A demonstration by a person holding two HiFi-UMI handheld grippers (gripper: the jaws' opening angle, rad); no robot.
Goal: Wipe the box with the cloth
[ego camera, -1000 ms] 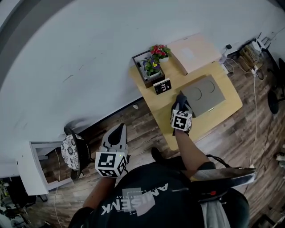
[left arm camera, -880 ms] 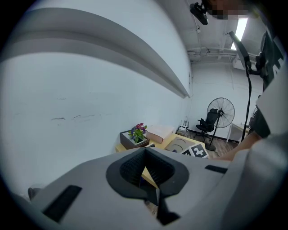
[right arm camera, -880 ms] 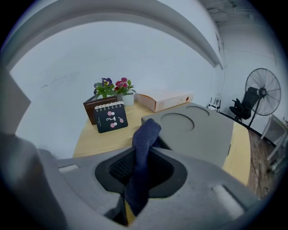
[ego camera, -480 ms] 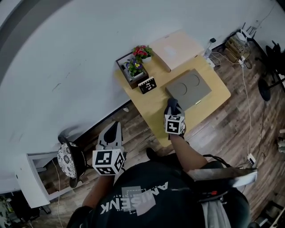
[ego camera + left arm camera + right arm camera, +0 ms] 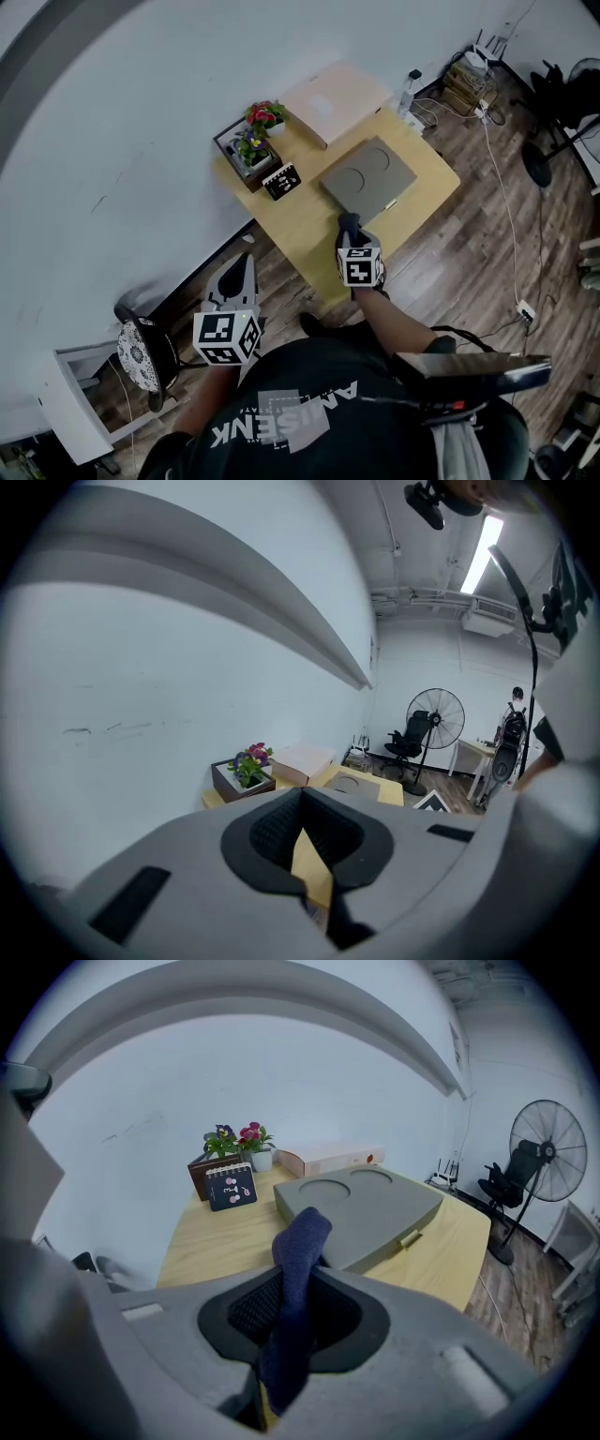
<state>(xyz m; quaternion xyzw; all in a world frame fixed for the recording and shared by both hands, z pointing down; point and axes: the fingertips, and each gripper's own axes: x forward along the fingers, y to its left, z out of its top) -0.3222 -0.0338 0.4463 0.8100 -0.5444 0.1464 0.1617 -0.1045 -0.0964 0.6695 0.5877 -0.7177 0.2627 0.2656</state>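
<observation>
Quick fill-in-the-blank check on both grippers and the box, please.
The right gripper is shut on the dark blue ____.
The left gripper, over the floor, grips ____.
The grey box lies on the wooden ____.
Missing words: cloth; nothing; table.

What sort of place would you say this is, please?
Probably an office or studio workroom: a pedestal fan and a black office chair stand on wood flooring, and a small wooden table sits against a plain white wall.
</observation>
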